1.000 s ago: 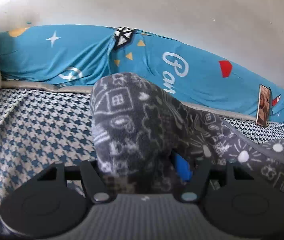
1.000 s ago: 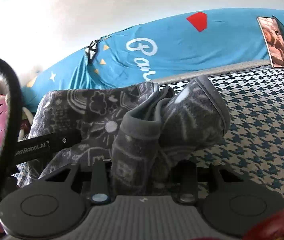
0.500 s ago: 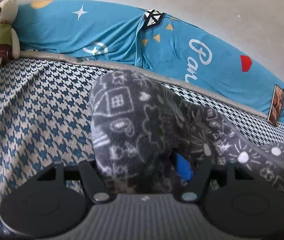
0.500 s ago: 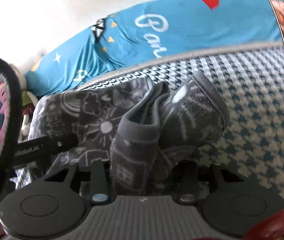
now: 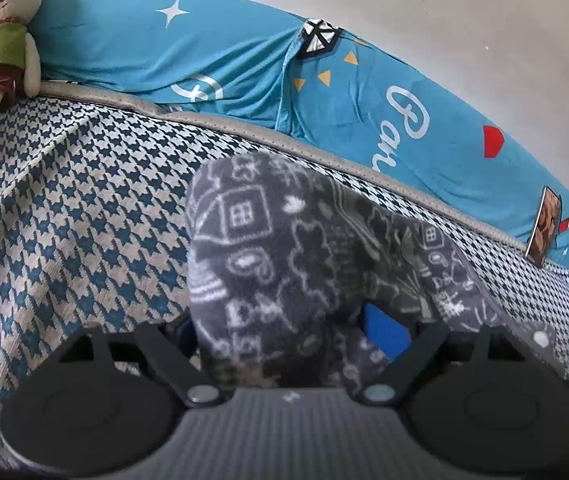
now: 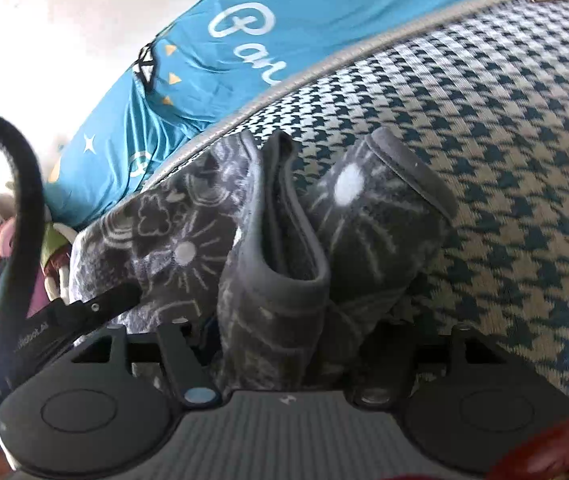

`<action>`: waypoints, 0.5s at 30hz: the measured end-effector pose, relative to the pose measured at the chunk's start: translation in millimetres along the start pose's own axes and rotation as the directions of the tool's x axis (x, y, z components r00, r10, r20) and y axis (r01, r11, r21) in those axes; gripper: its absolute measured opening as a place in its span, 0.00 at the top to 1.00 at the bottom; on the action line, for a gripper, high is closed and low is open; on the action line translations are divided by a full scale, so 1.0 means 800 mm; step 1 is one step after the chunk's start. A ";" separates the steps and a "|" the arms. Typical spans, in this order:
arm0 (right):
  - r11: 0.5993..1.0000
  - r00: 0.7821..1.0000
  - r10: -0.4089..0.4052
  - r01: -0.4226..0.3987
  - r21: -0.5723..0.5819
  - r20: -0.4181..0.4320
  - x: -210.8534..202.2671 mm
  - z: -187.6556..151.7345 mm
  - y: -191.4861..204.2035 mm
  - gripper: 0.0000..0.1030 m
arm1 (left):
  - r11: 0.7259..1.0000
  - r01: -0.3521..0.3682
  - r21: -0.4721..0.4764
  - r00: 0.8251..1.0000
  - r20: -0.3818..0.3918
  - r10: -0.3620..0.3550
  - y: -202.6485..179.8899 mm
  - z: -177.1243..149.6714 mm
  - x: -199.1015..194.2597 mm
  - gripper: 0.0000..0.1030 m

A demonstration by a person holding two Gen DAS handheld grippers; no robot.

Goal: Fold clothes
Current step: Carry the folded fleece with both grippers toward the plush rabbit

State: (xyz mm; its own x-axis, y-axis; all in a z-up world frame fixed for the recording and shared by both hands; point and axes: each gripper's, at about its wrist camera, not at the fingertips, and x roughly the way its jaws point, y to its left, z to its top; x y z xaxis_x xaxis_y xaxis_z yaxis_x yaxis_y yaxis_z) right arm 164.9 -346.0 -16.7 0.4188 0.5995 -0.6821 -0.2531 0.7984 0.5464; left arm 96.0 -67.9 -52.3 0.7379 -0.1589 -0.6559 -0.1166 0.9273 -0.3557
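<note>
We have the grey doodle-print fleece garment (image 5: pixel 284 264) bunched between both tools above the houndstooth bedcover (image 5: pixel 64 216). Left gripper (image 5: pixel 292 344) clamped on one end, right gripper (image 6: pixel 280 320) clamped on the banded hem end. The garment's long axis seems to run crosswise between our tools, though folds hide much. Blue sheet (image 5: pixel 212 52) and stuffed rabbit (image 5: pixel 2 52) behind.
</note>
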 end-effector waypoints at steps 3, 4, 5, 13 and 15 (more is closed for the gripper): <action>1.000 1.000 -0.002 0.002 -0.009 -0.005 -0.002 -0.002 0.000 0.32 | 1.000 0.007 0.005 1.000 0.009 -0.007 0.002 0.003 0.000 0.10; 1.000 1.000 -0.003 0.003 -0.008 -0.004 -0.001 -0.003 0.000 0.32 | 1.000 0.007 0.008 1.000 0.014 -0.007 0.002 0.003 0.001 0.07; 1.000 1.000 -0.003 0.003 -0.005 -0.003 -0.001 -0.004 0.000 0.31 | 1.000 0.003 0.014 1.000 0.020 -0.003 0.001 0.004 0.001 0.05; 1.000 1.000 0.002 -0.002 0.006 0.006 0.015 -0.004 0.008 0.25 | 0.999 -0.027 0.028 1.000 0.018 0.026 -0.002 0.004 0.018 0.00; 1.000 1.000 0.003 -0.003 0.007 0.011 0.017 -0.003 0.010 0.27 | 0.999 -0.032 0.030 0.999 0.017 0.032 -0.003 0.002 0.020 0.01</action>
State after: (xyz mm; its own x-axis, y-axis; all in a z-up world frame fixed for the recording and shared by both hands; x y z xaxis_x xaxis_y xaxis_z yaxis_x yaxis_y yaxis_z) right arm 166.3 -331.2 -22.8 0.4275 0.6014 -0.6750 -0.2486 0.7960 0.5518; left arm 109.6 -72.0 -60.8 0.7451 -0.1237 -0.6554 -0.1199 0.9418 -0.3141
